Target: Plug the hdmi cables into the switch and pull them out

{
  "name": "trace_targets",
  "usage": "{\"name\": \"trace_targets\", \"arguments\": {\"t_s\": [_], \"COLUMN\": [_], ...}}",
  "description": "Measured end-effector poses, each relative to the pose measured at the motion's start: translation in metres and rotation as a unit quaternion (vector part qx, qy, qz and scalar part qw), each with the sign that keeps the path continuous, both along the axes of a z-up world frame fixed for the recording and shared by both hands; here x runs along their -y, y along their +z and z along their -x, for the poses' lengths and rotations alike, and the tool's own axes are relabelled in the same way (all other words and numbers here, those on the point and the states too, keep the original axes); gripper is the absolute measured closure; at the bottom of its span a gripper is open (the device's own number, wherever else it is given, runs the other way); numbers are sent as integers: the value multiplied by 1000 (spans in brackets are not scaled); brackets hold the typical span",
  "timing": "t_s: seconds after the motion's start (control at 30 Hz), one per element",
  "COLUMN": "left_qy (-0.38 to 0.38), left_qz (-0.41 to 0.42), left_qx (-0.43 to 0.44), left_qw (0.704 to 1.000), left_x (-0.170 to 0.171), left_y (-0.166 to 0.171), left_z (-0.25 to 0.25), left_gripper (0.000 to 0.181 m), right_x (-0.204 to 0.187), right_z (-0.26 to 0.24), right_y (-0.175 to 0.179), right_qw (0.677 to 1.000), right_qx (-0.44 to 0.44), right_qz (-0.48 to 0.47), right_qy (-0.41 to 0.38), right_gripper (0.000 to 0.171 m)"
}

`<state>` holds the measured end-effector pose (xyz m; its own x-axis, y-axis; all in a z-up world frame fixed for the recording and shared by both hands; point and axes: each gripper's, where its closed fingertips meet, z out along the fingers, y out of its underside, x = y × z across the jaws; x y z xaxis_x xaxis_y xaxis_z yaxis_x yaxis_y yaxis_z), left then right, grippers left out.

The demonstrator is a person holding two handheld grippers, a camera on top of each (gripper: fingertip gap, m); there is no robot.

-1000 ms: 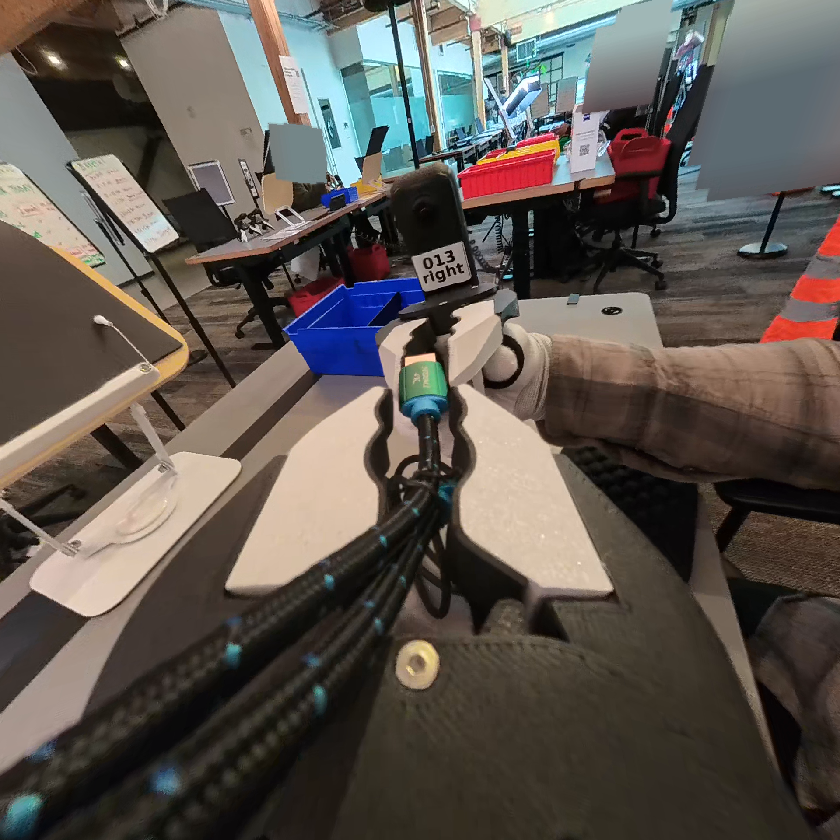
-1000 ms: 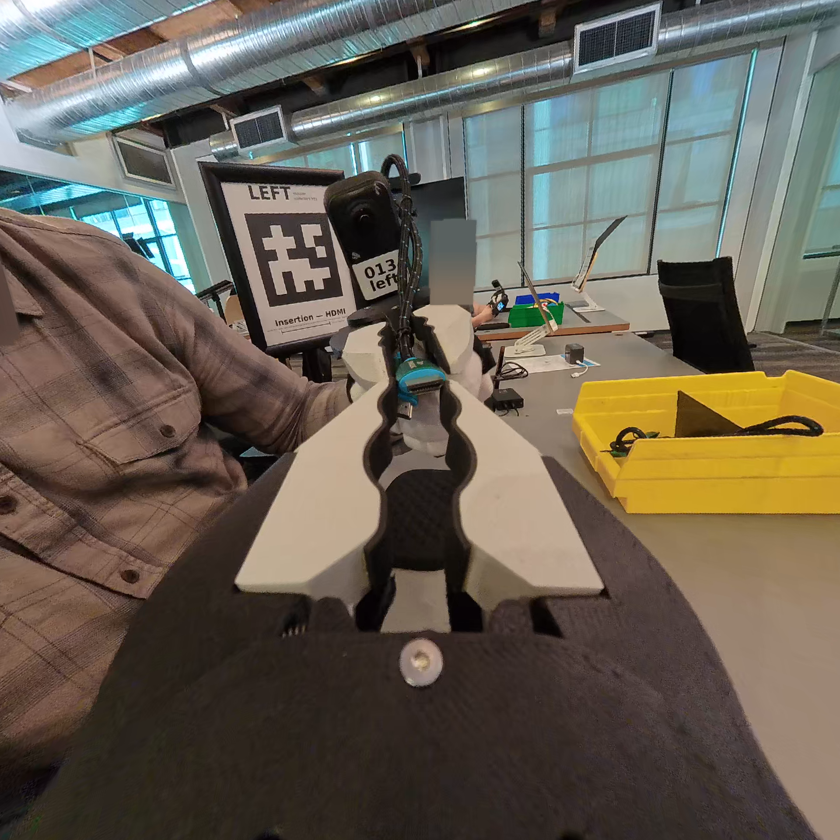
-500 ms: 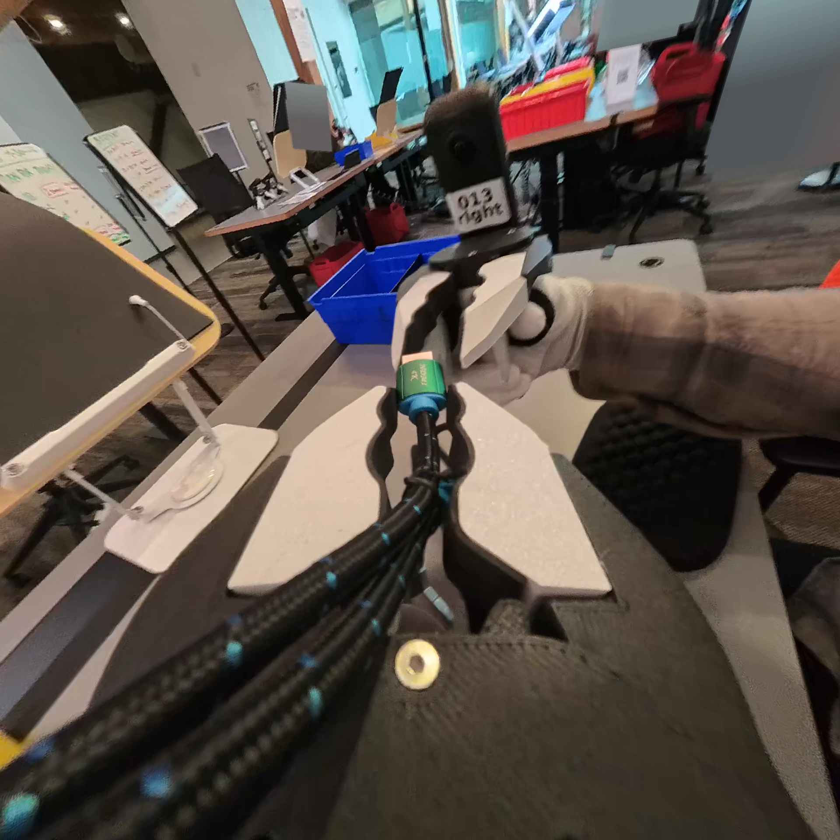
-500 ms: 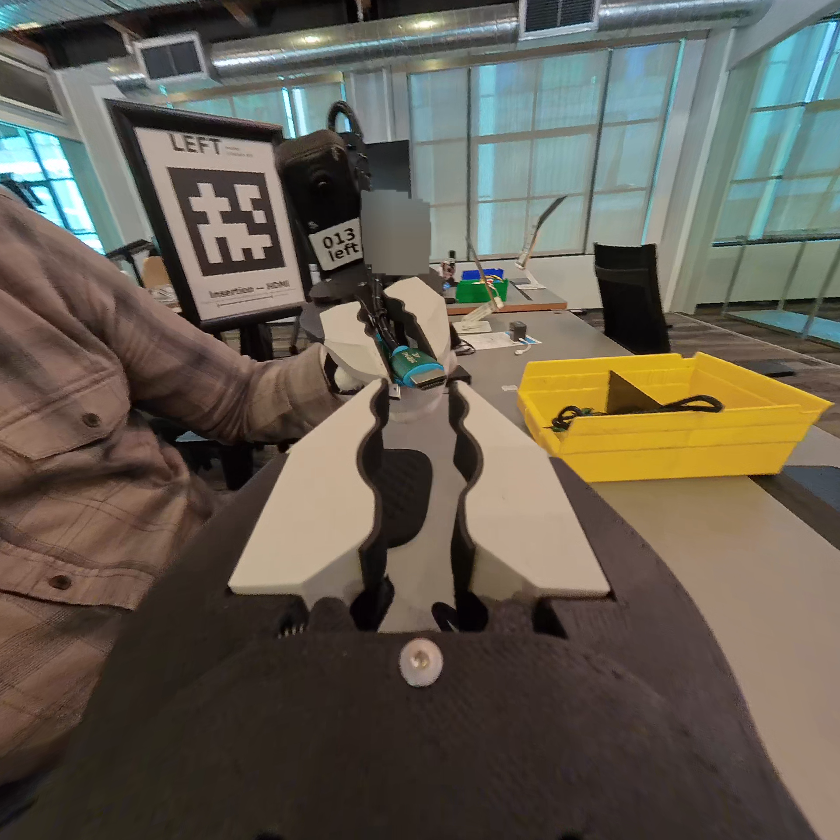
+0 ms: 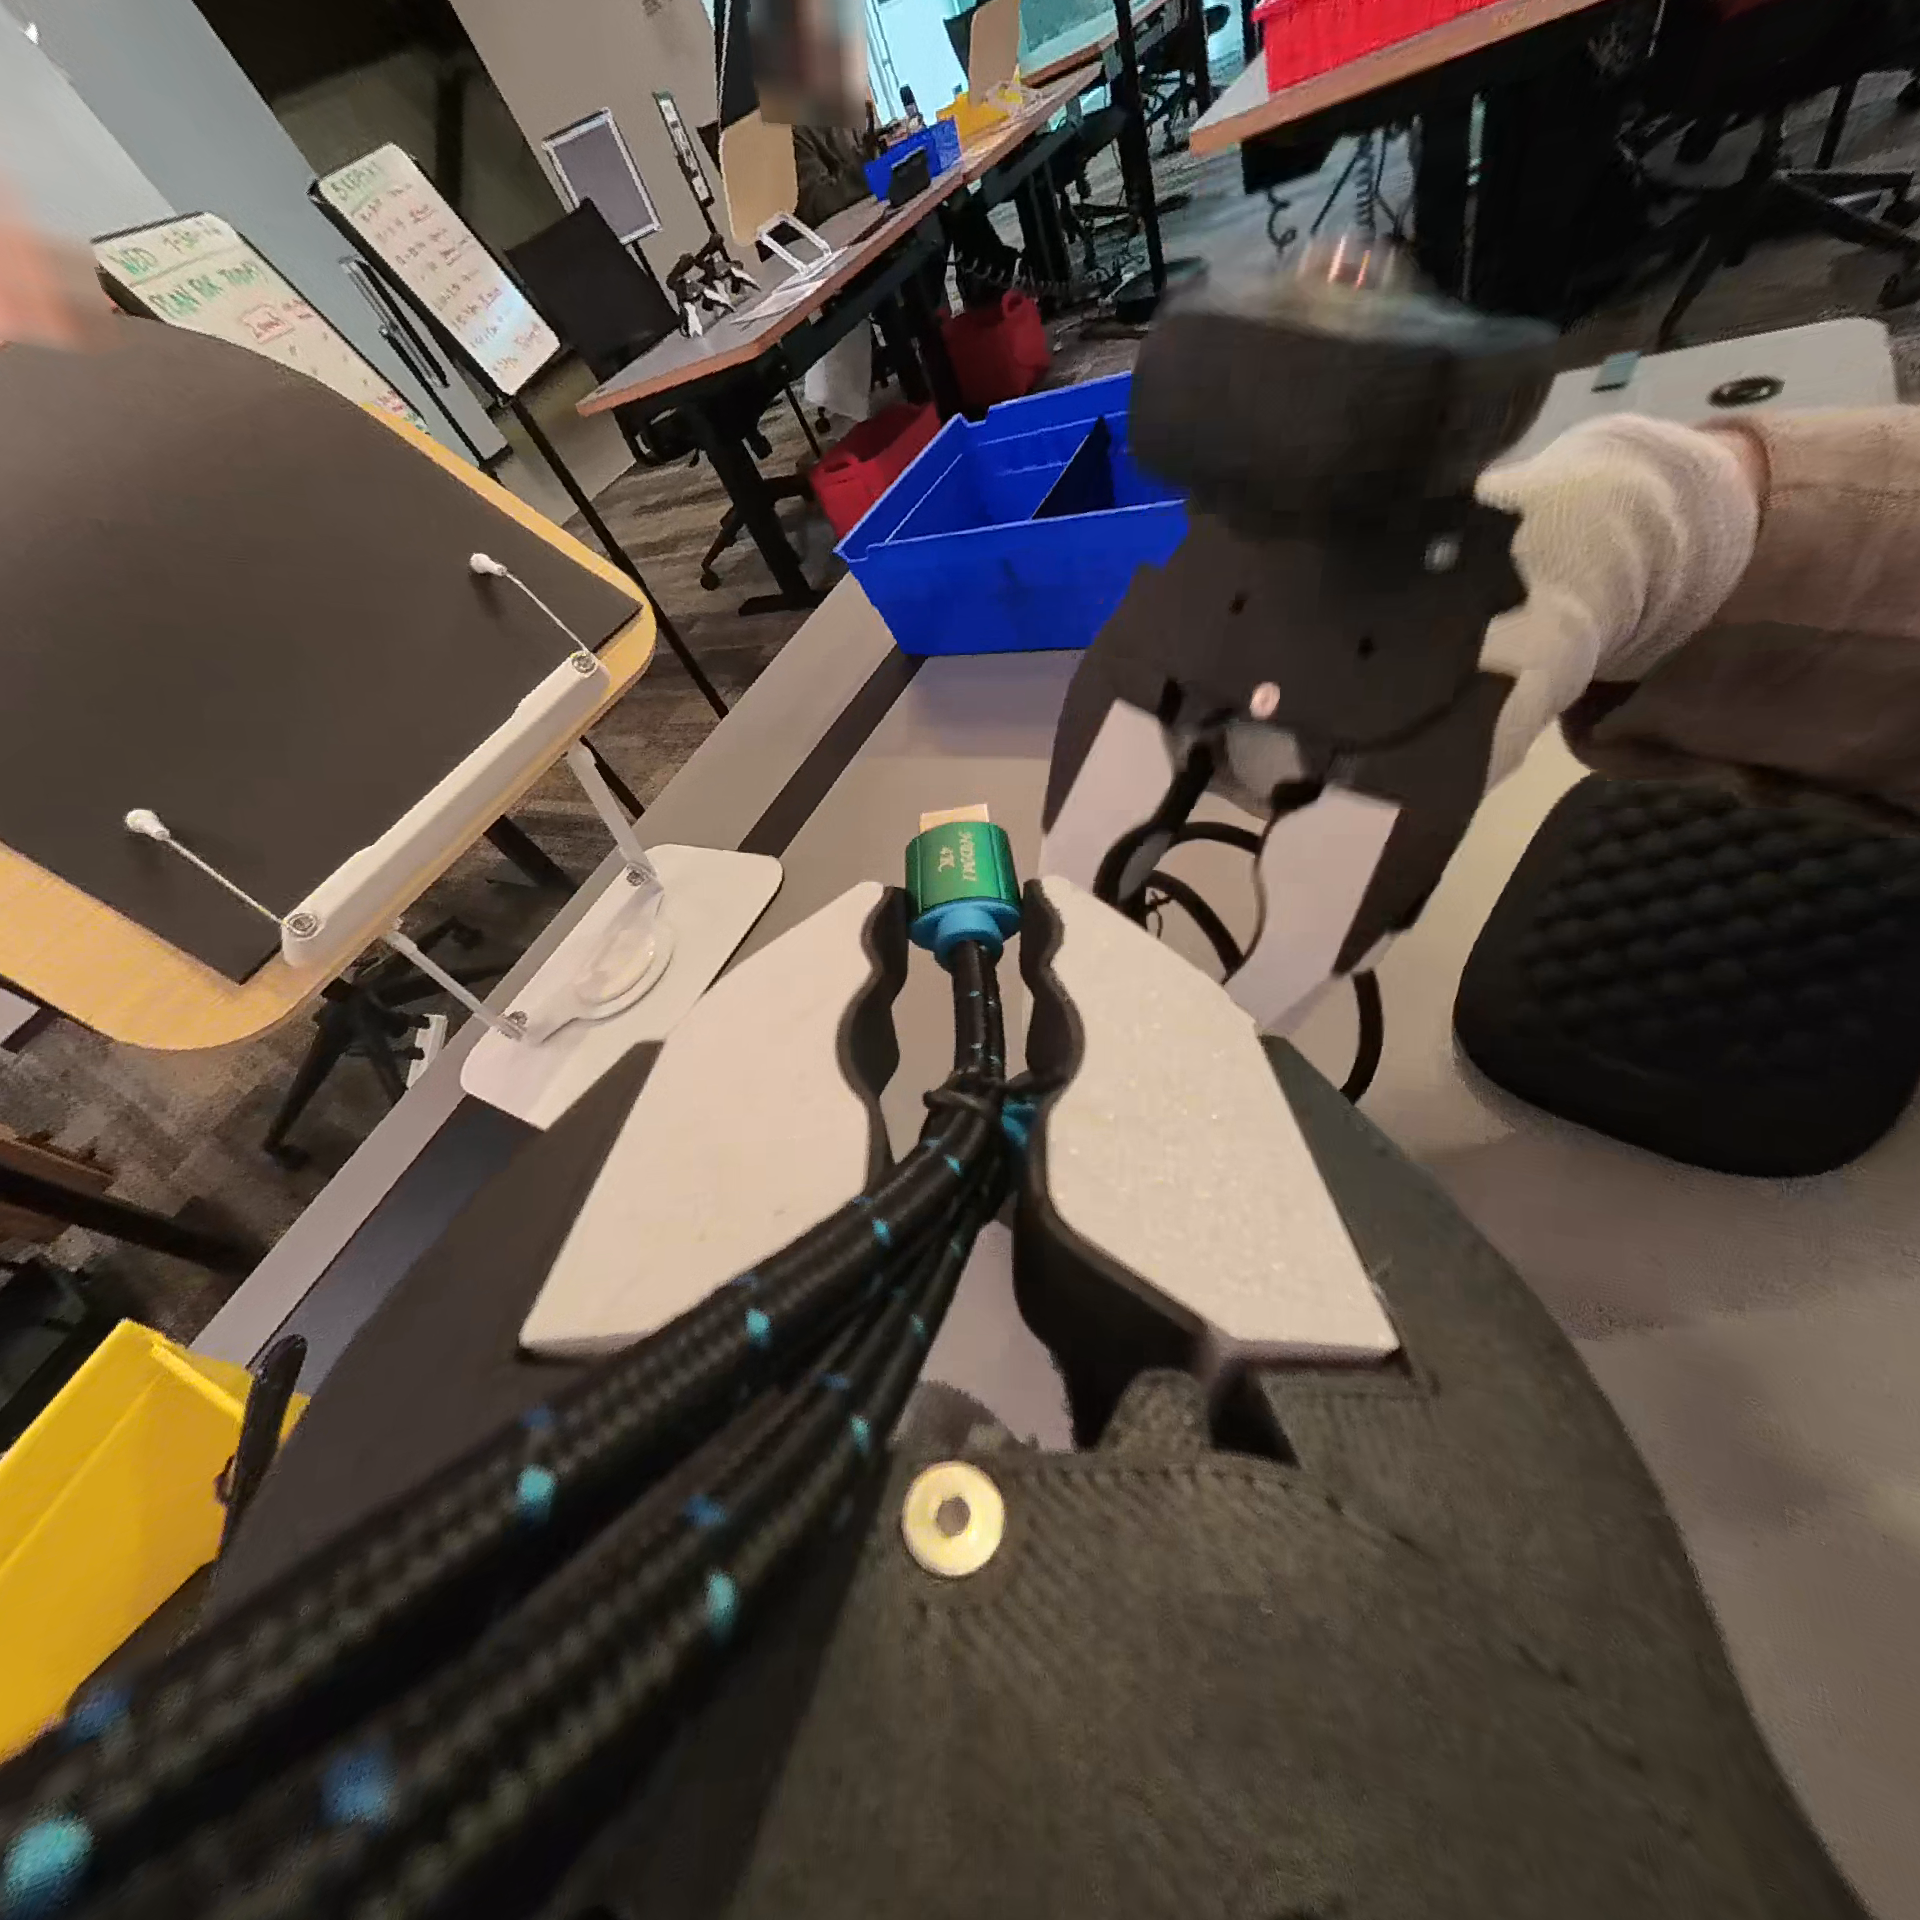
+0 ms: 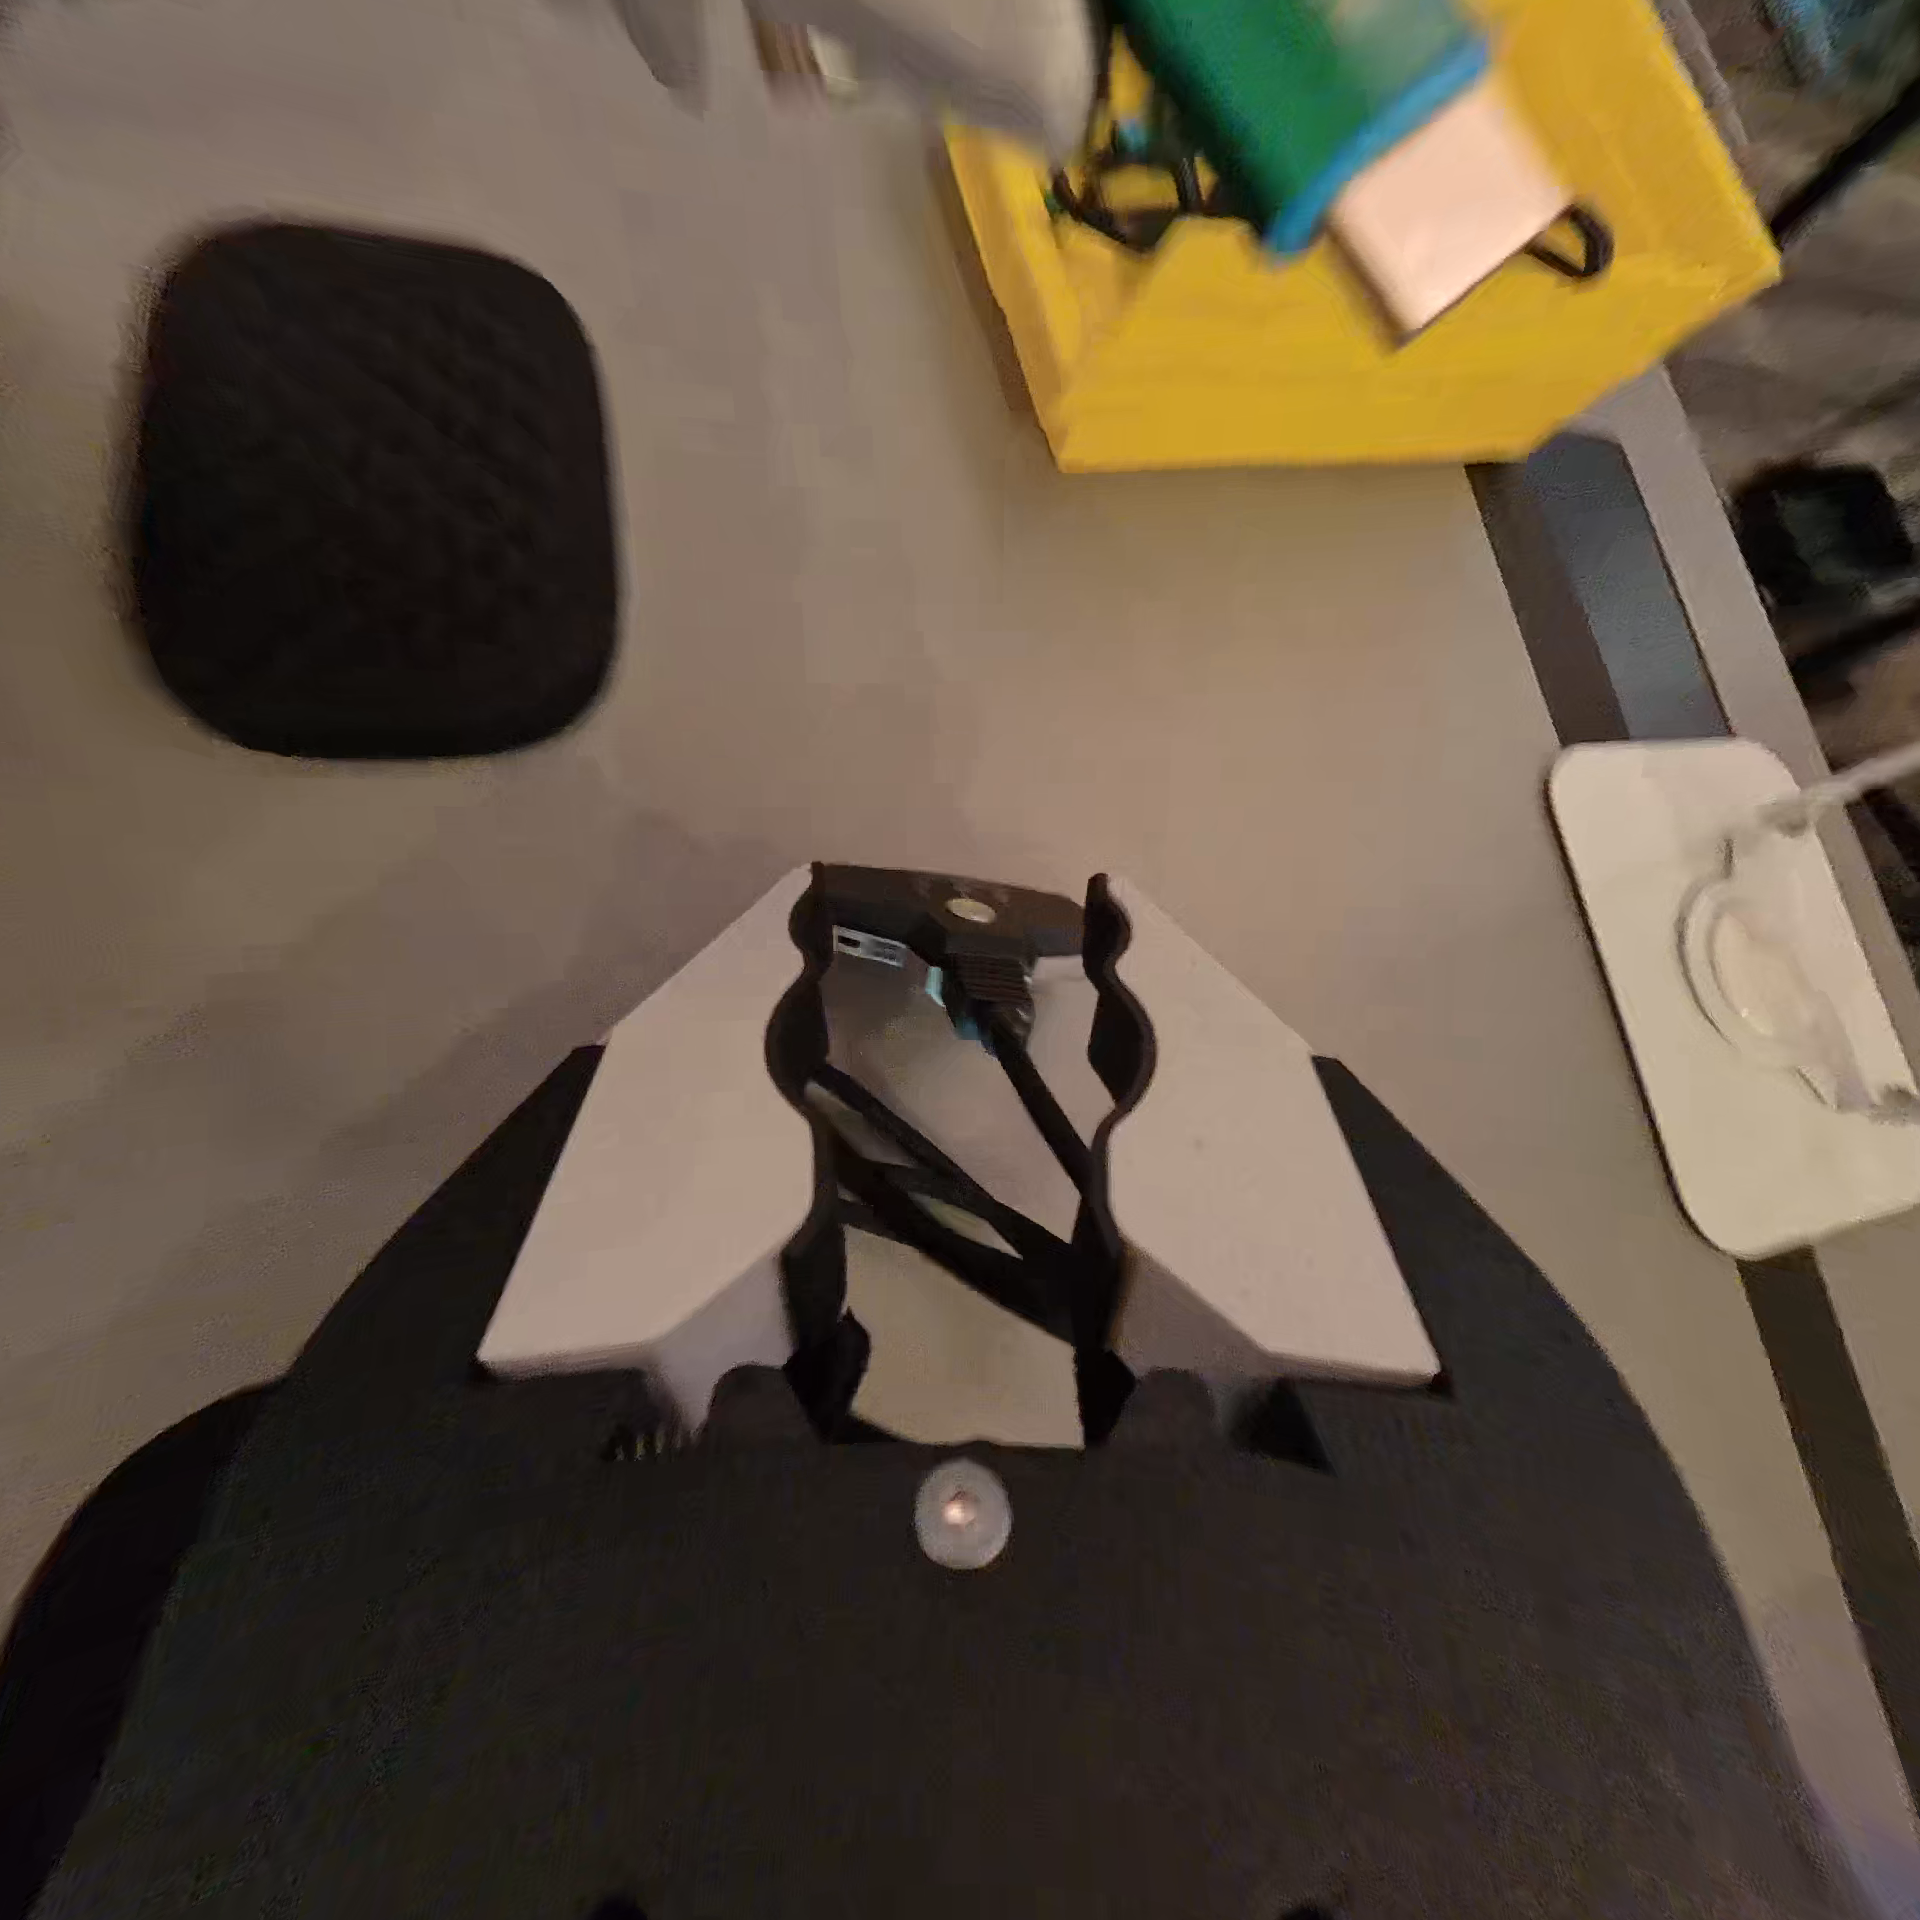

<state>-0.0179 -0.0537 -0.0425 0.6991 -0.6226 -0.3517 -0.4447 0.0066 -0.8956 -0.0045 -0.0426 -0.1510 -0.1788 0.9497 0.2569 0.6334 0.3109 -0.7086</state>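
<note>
L gripper [image 5: 961, 914] is clamped on a braided HDMI cable [image 5: 977, 1023], w/ the green plug [image 5: 958, 871] sticking out past the fingertips, metal tip fwd and up off the grey table [image 5: 904, 758]. Spare loops of the same cable trail back over the gripper body toward bottom-left. Left of it: a tilted black board on a white stand [image 5: 623, 966]; a yellow bin [image 5: 94, 1475] edge at lower left. Ahead, a blue bin [image 5: 997, 561]. Ahead-right, R gripper [image 5: 1205, 914] points down at the table, held by a gloved hand [image 5: 1621, 561], fingers spread wide. Right of that, a black pad [image 5: 1704, 977]. In the R wrist view, R gripper [image 6: 961, 883] is parted around a small black switch [image 6: 940, 909] on the table; touching or not, can't tell. A thin black cable [image 6: 1039, 1101] is already plugged into the switch's near side. Blurred green plug [image 6: 1309, 114] hangs up and right of it.
</note>
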Motion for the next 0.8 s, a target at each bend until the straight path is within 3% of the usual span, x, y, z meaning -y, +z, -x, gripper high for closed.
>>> {"name": "trace_targets", "arguments": {"t_s": [0.17,0.27,0.4,0.5,0.67,0.8], "left_qy": [3,3,6,6,8,8], "left_qz": [3,5,7,6,1,-2], "left_qx": [-4,-1,2,2,7,12], "left_qw": [1000,1000,1000,1000,1000,1000], "left_x": [0,0,-1,0,1,2], "left_y": [-1,-1,-1,1,9,15], "left_z": [7,10,14,16,20,24], "left_gripper": [160,160,160,160,160,160], "right_x": [-25,-26,-26,-24,-33,-51], "right_z": [-2,-8,-14,-16,-8,-3], "right_y": [-59,-69,-72,-65,-14,-20], "right_qw": [989,988,987,988,995,987], "right_qx": [120,139,149,145,67,137], "right_qz": [-60,-45,-24,-21,-38,-63], "right_qy": [-53,-53,-48,-45,-60,-50], "right_gripper": [121,120,144,135,126,127]}}
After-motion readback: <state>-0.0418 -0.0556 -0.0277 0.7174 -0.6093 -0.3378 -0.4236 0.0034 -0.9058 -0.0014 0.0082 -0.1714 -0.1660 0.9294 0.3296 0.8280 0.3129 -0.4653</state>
